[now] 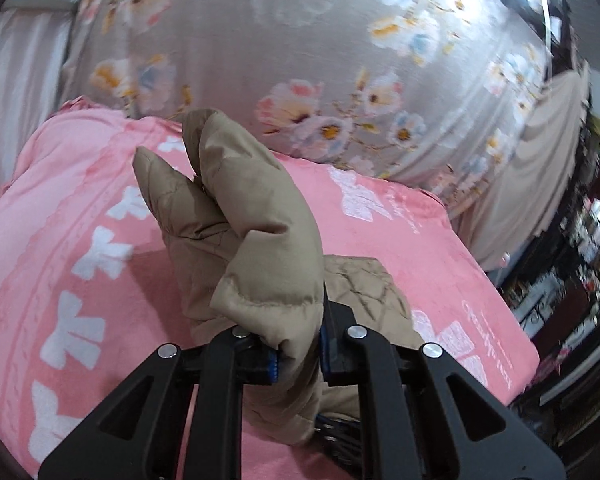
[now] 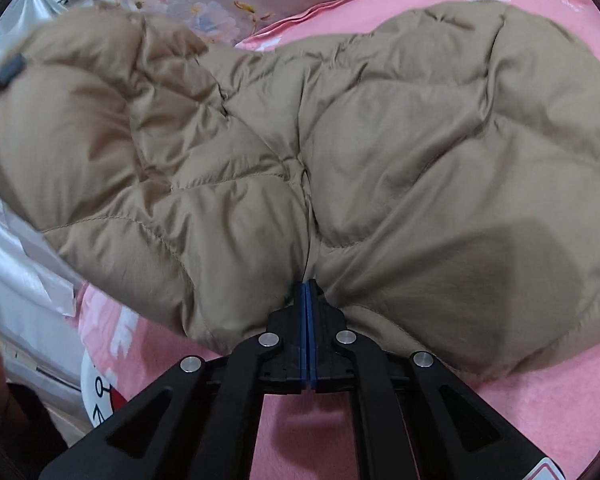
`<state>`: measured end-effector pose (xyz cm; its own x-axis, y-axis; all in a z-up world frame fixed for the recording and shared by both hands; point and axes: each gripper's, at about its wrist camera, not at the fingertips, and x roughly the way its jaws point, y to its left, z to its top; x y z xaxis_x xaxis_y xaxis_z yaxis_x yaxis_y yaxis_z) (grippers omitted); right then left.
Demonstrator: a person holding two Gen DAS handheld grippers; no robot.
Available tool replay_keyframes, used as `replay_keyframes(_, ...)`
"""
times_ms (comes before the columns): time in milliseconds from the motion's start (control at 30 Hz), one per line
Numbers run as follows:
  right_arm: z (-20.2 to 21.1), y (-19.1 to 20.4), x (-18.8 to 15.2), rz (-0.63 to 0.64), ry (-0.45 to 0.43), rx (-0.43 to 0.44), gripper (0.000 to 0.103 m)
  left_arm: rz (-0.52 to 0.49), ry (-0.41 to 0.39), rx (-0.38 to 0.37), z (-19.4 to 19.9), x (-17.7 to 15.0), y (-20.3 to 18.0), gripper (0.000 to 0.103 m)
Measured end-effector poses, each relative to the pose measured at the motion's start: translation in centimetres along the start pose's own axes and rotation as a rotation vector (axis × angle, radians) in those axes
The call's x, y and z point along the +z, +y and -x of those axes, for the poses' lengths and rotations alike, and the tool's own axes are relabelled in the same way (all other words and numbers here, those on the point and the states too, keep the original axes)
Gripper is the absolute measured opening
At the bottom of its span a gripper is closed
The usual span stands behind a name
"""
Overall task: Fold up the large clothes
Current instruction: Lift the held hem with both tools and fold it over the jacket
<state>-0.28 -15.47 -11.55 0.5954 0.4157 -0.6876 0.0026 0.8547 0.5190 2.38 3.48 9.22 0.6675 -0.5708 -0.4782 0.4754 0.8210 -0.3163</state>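
**Puffy coat held at two spots**

The tan puffy coat [image 2: 340,152] lies spread on the pink blanket [image 2: 340,432] on the bed. The left hand-held gripper [image 1: 298,356] pinches a bunched-up piece of the coat and holds it up. The right hand-held gripper [image 2: 309,292] is squeezed tight on the coat's near edge.

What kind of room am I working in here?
Most likely a bedroom: the tan puffer jacket lies on a pink blanket with white bows, spread over a grey floral bedsheet. Cluttered shelving shows blurred at the right edge.
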Motion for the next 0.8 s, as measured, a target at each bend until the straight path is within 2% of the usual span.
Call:
replay_keyframes(133, -0.6, -0.1, 0.1, -0.001, -0.017, 0.02, 0.003, -0.081, 0.038, -0.059, -2.2, 0.1, -4.2, 0.013)
replay_keyframes(267, 2.5, -1.3, -0.9, -0.066, -0.038, 0.073, 0.003, -0.143, 0.113, -0.115, -5.6, -0.3, -7.9, 0.013)
replay_keyframes(300, 4.0, -1.8, -1.3, -0.06, -0.053, 0.058, 0.003, -0.15, 0.127, -0.121, -6.1, -0.5, -8.5, 0.013)
replay_keyframes(467, 10.3, -5.3, -2.7, -0.059, -0.095, -0.137, 0.006, -0.159, 0.249, -0.139, -11.2, -2.8, -11.0, 0.013)
replay_keyframes(600, 14.4, -7.4, -2.4, -0.065, -0.141, -0.302, 0.006, -0.156, 0.352, -0.105, -14.9, -5.8, -12.1, 0.013)
replay_keyframes(700, 16.6, -8.6, -1.4, -0.084, -0.171, -0.379, 0.008, -0.142, 0.412, -0.08, -16.3, -8.2, -12.4, 0.013)
replay_keyframes(800, 18.2, -8.5, 0.3, -0.086, -0.211, -0.41, 0.009, -0.146, 0.447, -0.07, -16.4, -10.2, -13.0, 0.015)
